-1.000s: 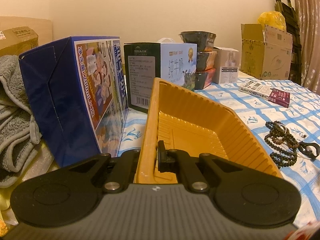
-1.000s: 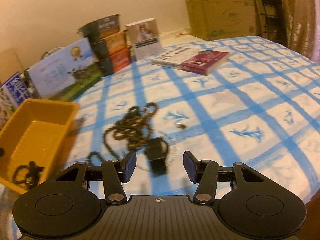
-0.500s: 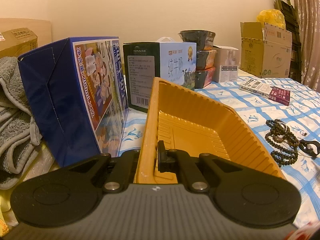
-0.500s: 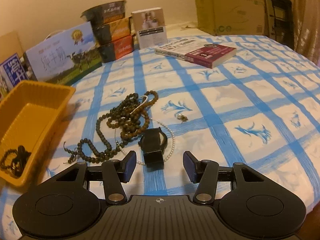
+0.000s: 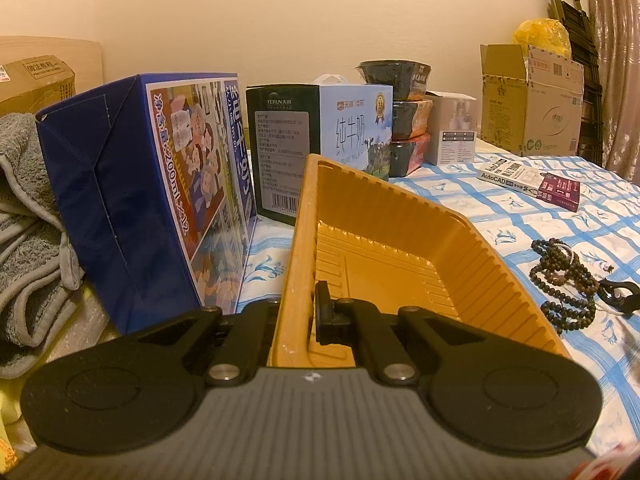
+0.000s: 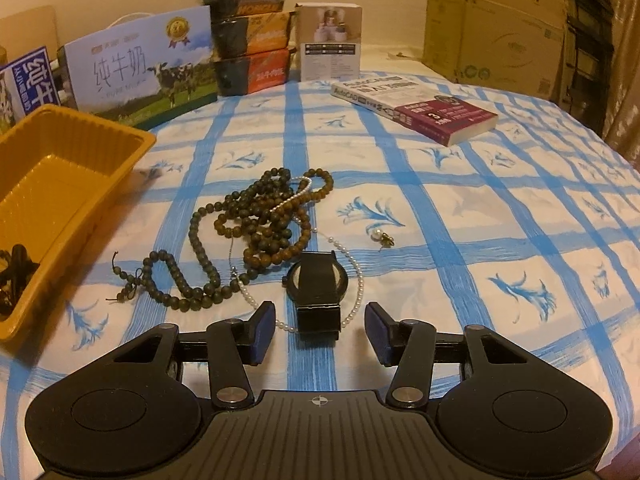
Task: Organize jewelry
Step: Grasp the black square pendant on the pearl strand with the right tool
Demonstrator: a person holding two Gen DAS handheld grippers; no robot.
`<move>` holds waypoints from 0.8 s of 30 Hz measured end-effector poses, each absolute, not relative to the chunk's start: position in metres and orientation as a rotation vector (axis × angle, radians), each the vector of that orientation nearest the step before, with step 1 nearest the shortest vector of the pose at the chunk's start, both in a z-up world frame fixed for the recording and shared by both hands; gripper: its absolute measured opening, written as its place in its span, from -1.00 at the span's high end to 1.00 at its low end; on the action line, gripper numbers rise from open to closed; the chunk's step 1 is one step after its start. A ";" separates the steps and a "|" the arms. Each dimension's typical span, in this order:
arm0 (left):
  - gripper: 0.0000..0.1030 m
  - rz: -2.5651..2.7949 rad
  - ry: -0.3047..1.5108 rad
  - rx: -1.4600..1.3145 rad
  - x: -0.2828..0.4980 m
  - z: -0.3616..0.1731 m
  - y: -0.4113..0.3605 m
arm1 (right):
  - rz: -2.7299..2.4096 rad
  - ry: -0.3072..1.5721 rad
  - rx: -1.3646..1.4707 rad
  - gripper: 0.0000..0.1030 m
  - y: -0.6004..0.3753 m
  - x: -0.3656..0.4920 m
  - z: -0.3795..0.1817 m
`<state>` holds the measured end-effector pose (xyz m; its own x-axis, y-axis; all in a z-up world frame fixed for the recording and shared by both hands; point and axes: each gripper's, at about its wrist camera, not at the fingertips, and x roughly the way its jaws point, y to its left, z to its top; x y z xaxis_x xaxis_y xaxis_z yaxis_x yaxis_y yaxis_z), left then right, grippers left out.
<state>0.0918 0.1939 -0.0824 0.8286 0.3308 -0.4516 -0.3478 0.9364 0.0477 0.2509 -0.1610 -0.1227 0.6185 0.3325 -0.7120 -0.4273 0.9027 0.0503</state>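
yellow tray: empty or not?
Not empty. The tray holds a dark beaded piece at its near end; the rest of its floor is bare.

Tray [image 6: 60, 184] cut by left edge; earring [image 6: 383, 237] too small.

blue-checked cloth [image 6: 500, 216], beads [image 6: 256, 220], watch [image 6: 318, 280], book [image 6: 416, 104]

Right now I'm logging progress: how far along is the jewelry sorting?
Barely begun. Done: one dark beaded piece lies in the yellow tray. In hand: left tongs clamp the tray's rim; right tongs, closing, straddle the black watch. Left: dark bead strands, pearl strand, small earring.
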 end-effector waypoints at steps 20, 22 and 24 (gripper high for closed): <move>0.93 0.359 0.472 -0.036 0.091 -0.082 0.193 | 0.431 0.841 -0.042 0.56 -0.164 0.265 -0.118; 0.93 0.359 0.472 -0.035 0.091 -0.082 0.192 | 0.426 0.825 -0.012 0.56 -0.166 0.266 -0.112; 0.93 0.358 0.471 -0.036 0.091 -0.082 0.192 | 0.426 0.807 0.017 0.56 -0.169 0.268 -0.104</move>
